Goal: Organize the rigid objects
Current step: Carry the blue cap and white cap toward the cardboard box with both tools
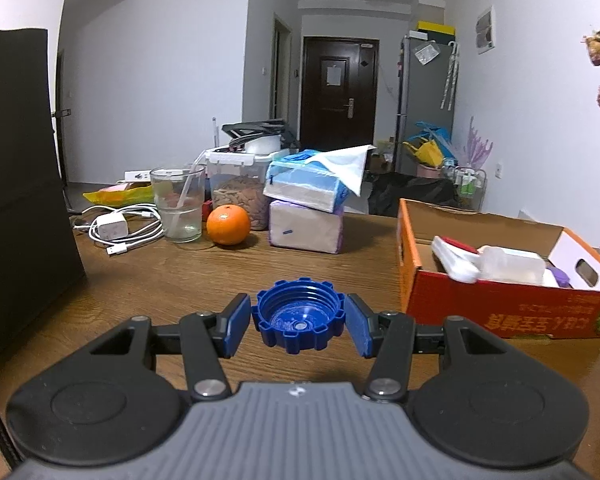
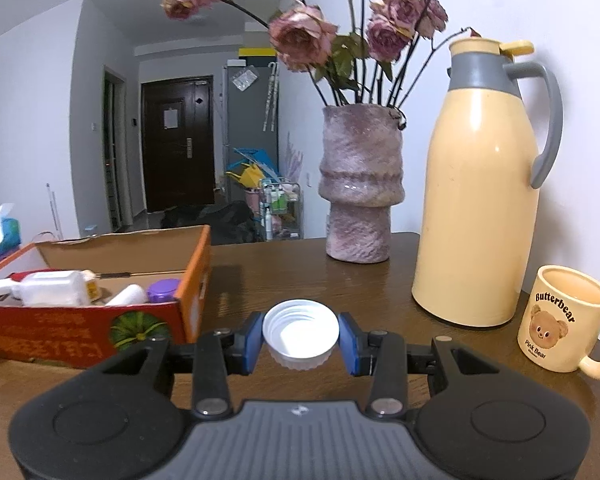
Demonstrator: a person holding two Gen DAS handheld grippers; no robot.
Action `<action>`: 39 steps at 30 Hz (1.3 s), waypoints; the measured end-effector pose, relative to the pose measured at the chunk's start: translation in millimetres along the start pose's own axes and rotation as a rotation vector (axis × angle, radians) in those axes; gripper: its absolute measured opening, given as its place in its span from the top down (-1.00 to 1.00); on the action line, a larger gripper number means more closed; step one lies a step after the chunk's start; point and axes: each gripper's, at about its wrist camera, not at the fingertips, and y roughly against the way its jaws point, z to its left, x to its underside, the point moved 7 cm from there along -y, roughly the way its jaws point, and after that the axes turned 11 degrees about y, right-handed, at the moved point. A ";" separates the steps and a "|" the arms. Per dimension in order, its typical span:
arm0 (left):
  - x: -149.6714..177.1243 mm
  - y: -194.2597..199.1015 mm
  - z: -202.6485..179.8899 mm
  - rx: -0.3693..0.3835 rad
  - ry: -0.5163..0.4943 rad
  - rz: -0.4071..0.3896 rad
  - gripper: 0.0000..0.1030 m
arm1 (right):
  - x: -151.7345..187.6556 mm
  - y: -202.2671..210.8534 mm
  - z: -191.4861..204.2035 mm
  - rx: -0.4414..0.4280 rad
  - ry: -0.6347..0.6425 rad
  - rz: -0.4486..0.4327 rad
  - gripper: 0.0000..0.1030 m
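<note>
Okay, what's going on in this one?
A person is tidying a wooden table with two handheld grippers. The left gripper is shut on a blue cap; the right gripper is shut on a white cap. Both caps face open side up. The orange cardboard box, already holding several items, sits between them.

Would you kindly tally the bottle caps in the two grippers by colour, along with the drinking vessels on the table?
Blue caps: 1, blue cap in the left gripper
White caps: 1, white cap in the right gripper
Glasses: 1, glass
Mugs: 1, mug
Total: 4
</note>
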 end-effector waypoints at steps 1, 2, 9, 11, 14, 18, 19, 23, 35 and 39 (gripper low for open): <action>0.8 2.0 -1.2 0.004 -0.002 0.001 -0.03 | -0.1 3.1 2.0 -0.005 0.003 -0.001 0.24; 1.7 4.9 -2.3 0.010 -0.002 0.003 -0.03 | 0.1 6.5 4.3 -0.013 0.007 -0.001 0.24; 6.7 27.7 -13.6 0.060 -0.020 0.011 -0.03 | -0.5 34.1 23.6 -0.076 0.035 0.005 0.24; 8.7 35.7 -18.6 0.077 -0.031 0.012 -0.03 | -1.8 44.3 31.2 -0.097 0.047 0.001 0.24; 12.8 48.2 -27.6 0.102 -0.046 0.016 -0.03 | -2.8 59.5 43.2 -0.126 0.061 0.002 0.24; 20.0 61.8 -39.5 0.135 -0.065 0.029 -0.03 | -0.8 77.6 58.8 -0.173 0.075 0.011 0.24; 22.4 65.3 -42.9 0.141 -0.071 0.033 -0.03 | -0.4 81.8 62.1 -0.183 0.078 0.012 0.24; 30.2 76.5 -53.0 0.174 -0.079 0.046 -0.03 | 1.8 95.2 74.0 -0.224 0.081 0.017 0.24; 41.1 100.4 -82.1 0.241 -0.105 0.056 -0.03 | 0.3 123.2 97.5 -0.301 0.087 -0.008 0.24; 41.9 105.6 -91.9 0.259 -0.107 0.056 -0.03 | -1.4 128.3 103.8 -0.317 0.089 -0.015 0.24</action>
